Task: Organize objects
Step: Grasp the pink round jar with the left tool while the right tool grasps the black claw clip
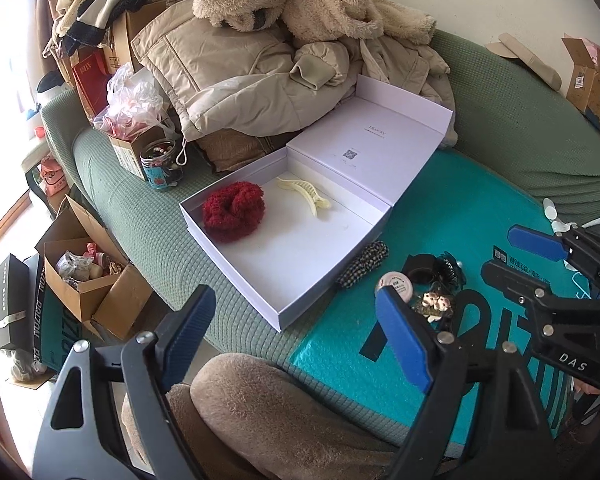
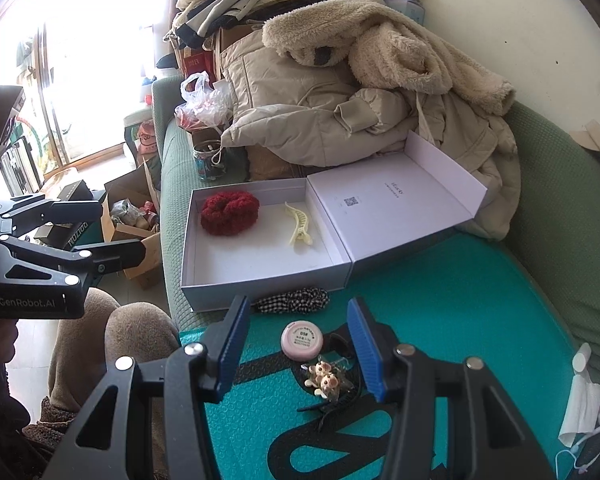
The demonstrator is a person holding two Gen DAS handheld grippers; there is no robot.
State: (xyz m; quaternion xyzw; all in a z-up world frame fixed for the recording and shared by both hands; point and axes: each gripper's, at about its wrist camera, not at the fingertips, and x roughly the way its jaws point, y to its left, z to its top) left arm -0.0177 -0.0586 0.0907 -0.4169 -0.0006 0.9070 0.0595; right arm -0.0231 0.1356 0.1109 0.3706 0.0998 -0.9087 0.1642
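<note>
Centrally, an open white box (image 2: 260, 268) sits on a green sofa (image 1: 148, 240), holding a red scrunchie (image 2: 230, 214) and cream hair clip (image 2: 298, 226). Just beside the box lie a checked scrunchie (image 2: 294, 300) and pink tin (image 2: 302, 340). Left tool (image 1: 292, 332) and right tool (image 2: 296, 352) both gape, empty.

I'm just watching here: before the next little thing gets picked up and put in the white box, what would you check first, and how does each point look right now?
1. White box open, lid folded back: ok.
2. Free floor inside beside red scrunchie and cream hair clip: ok.
3. Right gripper empty, jaws apart: ok.
4. Left gripper empty, jaws apart: ok.
5. Pink round tin lies clear between the right gripper's fingers: ok.
6. Bear clip free of the black items under it: cannot tell.
</note>
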